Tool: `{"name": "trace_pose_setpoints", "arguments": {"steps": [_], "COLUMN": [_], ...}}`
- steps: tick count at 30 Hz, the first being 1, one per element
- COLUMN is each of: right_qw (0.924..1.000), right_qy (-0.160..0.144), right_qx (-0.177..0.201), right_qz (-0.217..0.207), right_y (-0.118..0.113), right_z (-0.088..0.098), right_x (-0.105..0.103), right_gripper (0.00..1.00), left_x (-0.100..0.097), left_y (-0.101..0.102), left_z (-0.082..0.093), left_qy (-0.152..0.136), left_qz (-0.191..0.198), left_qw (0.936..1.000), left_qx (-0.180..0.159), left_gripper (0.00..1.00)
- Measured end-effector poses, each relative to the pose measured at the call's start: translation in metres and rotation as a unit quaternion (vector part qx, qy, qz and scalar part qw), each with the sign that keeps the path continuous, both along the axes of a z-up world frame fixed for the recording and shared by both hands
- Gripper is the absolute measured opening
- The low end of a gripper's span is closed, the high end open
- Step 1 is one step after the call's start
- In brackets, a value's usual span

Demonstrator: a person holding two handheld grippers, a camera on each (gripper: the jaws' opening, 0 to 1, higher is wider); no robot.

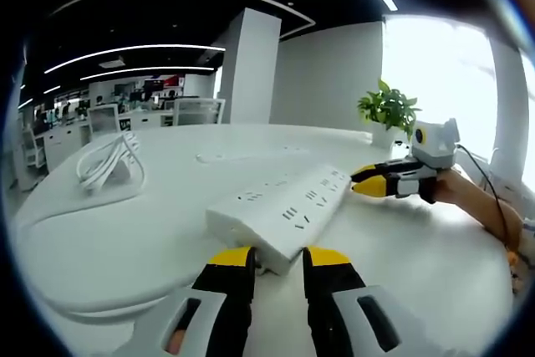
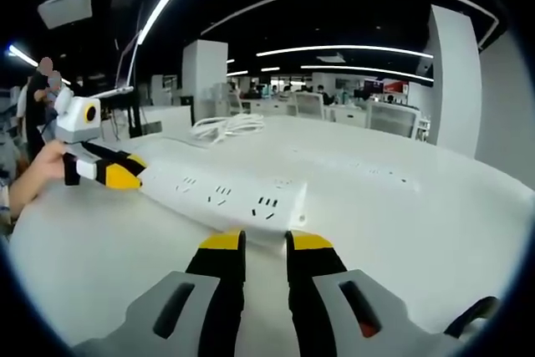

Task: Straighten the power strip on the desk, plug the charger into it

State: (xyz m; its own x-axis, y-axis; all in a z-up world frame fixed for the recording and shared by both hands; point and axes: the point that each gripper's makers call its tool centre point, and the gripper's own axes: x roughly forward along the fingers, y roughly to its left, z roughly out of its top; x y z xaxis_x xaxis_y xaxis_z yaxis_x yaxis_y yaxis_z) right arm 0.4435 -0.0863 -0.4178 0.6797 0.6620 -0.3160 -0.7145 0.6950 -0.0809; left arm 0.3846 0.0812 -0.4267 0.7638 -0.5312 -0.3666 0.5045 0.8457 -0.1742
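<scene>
A long white power strip (image 1: 288,206) lies slanted on the white desk (image 1: 125,240). Its near corner sits between the yellow tips of my left gripper (image 1: 278,258), whose jaws stand a narrow gap apart and pinch it. My right gripper (image 1: 361,181) meets the strip's far end, held by a hand. In the right gripper view the power strip (image 2: 221,196) runs away to the left, its near end caught between the tips of my right gripper (image 2: 266,242), and my left gripper (image 2: 127,171) touches its far end. A coiled white charger cable (image 1: 109,165) (image 2: 226,127) lies farther off.
A small potted plant (image 1: 388,113) stands at the desk's far side by a bright window. A second flat white strip (image 1: 251,154) lies beyond the first. A person's forearm (image 1: 476,202) reaches in from the right. Office desks and chairs (image 2: 309,106) fill the background.
</scene>
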Motion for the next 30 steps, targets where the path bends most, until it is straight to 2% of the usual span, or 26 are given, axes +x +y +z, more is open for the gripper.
{"name": "trace_pose_setpoints", "arguments": {"steps": [30], "right_qw": [0.9997], "right_qy": [0.006], "right_qx": [-0.02], "right_qz": [0.013], "right_y": [-0.0021], "right_z": [-0.0001], "right_x": [-0.0079], "right_gripper": [0.19], "left_x": [-0.0035], "left_y": [-0.0005], "left_z": [-0.0008], "left_qy": [0.005], "left_qz": [-0.007], "left_qw": [0.9998], "left_qx": [0.018], "left_gripper": [0.21]}}
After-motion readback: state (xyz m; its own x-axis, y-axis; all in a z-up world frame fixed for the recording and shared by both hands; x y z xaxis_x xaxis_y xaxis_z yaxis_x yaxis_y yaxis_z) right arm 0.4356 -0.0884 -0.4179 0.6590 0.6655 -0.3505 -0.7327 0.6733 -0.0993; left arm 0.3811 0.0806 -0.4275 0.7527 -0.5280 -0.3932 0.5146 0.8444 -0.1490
